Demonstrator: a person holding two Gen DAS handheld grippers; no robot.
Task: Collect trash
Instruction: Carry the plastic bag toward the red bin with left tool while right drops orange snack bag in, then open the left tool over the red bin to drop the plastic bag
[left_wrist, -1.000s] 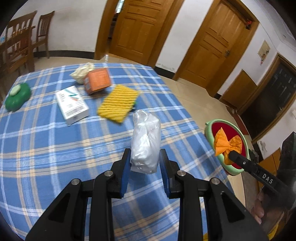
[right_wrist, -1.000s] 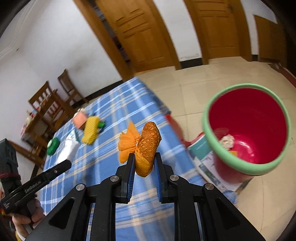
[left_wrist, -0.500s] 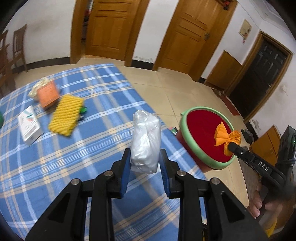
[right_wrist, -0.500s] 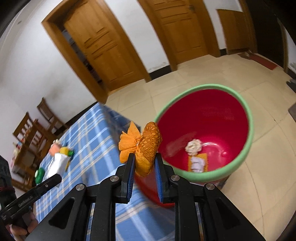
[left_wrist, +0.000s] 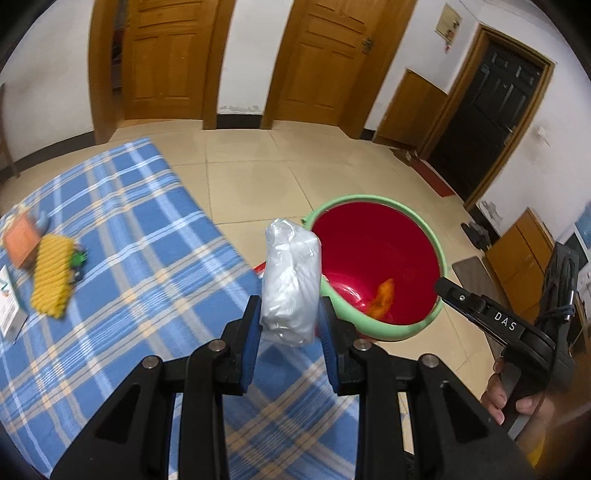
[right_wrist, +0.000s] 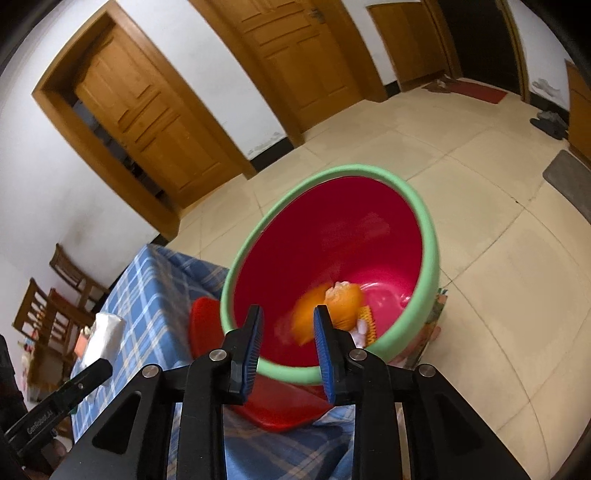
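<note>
My left gripper (left_wrist: 289, 317) is shut on a crumpled white plastic bag (left_wrist: 290, 284) and holds it above the table's edge, beside the bin. The bin (left_wrist: 428, 229) is red inside with a green rim and stands on the floor by the table. My right gripper (right_wrist: 287, 334) is open and empty above the bin's near rim (right_wrist: 428, 221). An orange crumpled wrapper (right_wrist: 325, 310), blurred, is inside the bin, with other scraps at the bottom; it also shows in the left wrist view (left_wrist: 382, 299).
The blue plaid table (left_wrist: 122, 236) carries a yellow foam net (left_wrist: 51, 277), an orange box (left_wrist: 20, 240) and a white box (left_wrist: 7, 299) at its far left. A red dustpan-like piece (right_wrist: 207, 325) sits under the bin. Wooden doors and chairs (right_wrist: 55, 295) stand behind.
My right gripper has opened over the bin and the orange wrapper has dropped into it. My left gripper has swung right toward the bin with the white bag.
</note>
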